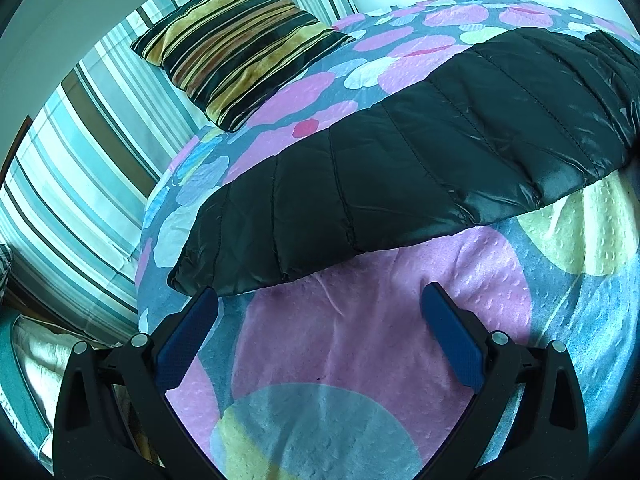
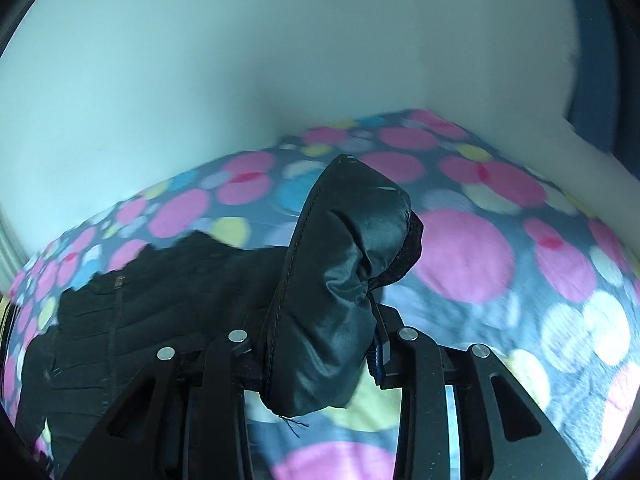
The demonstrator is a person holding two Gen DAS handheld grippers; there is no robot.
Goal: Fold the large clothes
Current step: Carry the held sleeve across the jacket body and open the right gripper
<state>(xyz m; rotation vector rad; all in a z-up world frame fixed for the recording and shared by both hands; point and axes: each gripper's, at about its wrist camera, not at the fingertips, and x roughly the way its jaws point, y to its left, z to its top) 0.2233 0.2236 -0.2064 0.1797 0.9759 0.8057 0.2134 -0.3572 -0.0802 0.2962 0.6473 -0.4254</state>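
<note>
Bed (image 1: 360, 360) under spotted cover carrying black quilted jacket (image 1: 420, 152), spread flat across middle, striped cushion (image 1: 236, 56) beyond jacket's far edge. Step judged as first fold-over: right tongs (image 2: 320, 344) clamped on bunched jacket edge (image 2: 344, 280), raised clear of bed beside rest of jacket; left tongs (image 1: 320, 320) wide apart, empty, just short of jacket's near edge, nothing gripped. Next move likely: carry raised edge across over flat body, lay down square, left tongs pinning or smoothing near edge.

- Your quilted jacket (image 1: 420, 168) is glossy, slippery-looking synthetic cloth.
- The bedspread (image 1: 360, 340) looks matt, dimpled fabric.
- The striped cushion (image 1: 240, 60) looks velvety.
</note>
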